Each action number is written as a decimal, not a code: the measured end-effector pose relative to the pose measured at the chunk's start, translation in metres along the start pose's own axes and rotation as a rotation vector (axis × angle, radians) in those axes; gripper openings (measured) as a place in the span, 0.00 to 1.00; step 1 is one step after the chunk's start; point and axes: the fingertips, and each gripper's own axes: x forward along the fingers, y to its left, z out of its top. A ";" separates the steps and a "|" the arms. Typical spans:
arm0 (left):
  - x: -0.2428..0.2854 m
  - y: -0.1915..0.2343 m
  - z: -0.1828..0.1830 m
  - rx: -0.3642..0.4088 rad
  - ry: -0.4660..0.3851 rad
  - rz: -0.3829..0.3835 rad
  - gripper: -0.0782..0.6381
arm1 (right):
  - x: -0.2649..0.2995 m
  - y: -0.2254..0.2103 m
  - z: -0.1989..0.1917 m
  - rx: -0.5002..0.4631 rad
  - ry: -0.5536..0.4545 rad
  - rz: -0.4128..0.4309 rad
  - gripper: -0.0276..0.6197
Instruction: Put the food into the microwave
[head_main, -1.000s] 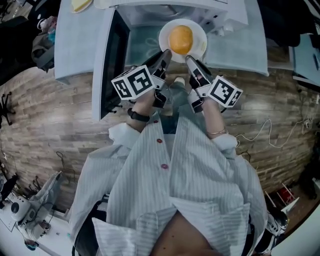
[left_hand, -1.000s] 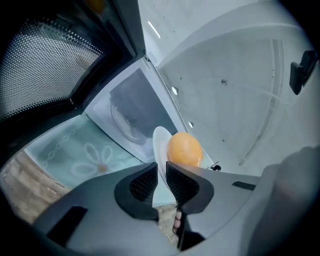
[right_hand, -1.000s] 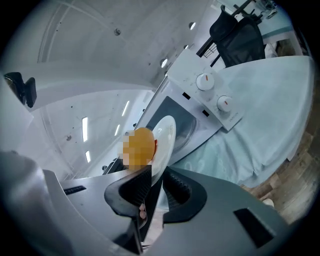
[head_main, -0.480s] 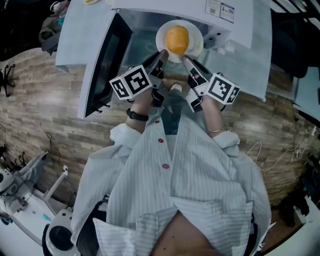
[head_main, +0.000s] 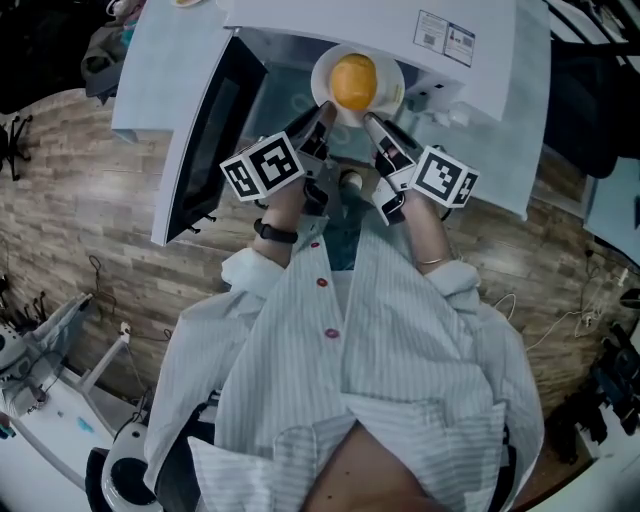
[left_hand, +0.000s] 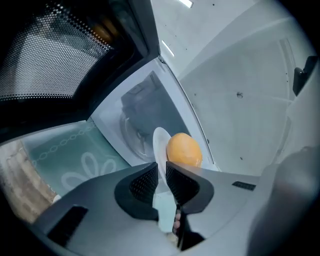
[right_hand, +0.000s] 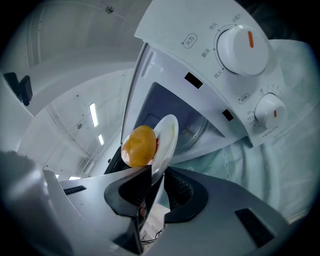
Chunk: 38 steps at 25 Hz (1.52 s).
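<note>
A white plate (head_main: 390, 82) carries a round orange bun (head_main: 354, 80) and hangs at the mouth of the open white microwave (head_main: 480, 50). My left gripper (head_main: 320, 113) is shut on the plate's left rim, my right gripper (head_main: 368, 121) shut on its right rim. In the left gripper view the plate (left_hand: 160, 145) stands edge-on between the black pads, with the bun (left_hand: 183, 150) just beyond, and the left gripper (left_hand: 161, 181) clamps it. In the right gripper view the plate (right_hand: 169, 137) and bun (right_hand: 138, 145) sit above the right gripper (right_hand: 157, 186).
The microwave door (head_main: 205, 130) swings open to the left. Its cavity (left_hand: 145, 117) with a glass turntable lies ahead. Two control knobs (right_hand: 241, 46) are on the right panel. A pale patterned cloth (left_hand: 70, 155) covers the table under the oven. Wooden floor lies below.
Both grippers have carried the plate and bun forward toward the microwave opening, and the view has shifted so the oven sits closer and more to the right.
</note>
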 end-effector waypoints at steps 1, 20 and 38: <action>0.001 0.000 0.003 0.001 0.002 0.000 0.17 | 0.003 0.001 0.002 0.002 -0.001 -0.001 0.17; 0.014 0.016 0.028 0.015 0.046 -0.031 0.17 | 0.032 0.001 0.014 -0.027 -0.055 -0.045 0.18; 0.054 0.048 0.029 0.059 0.083 -0.020 0.18 | 0.058 -0.036 0.028 -0.104 -0.094 -0.142 0.21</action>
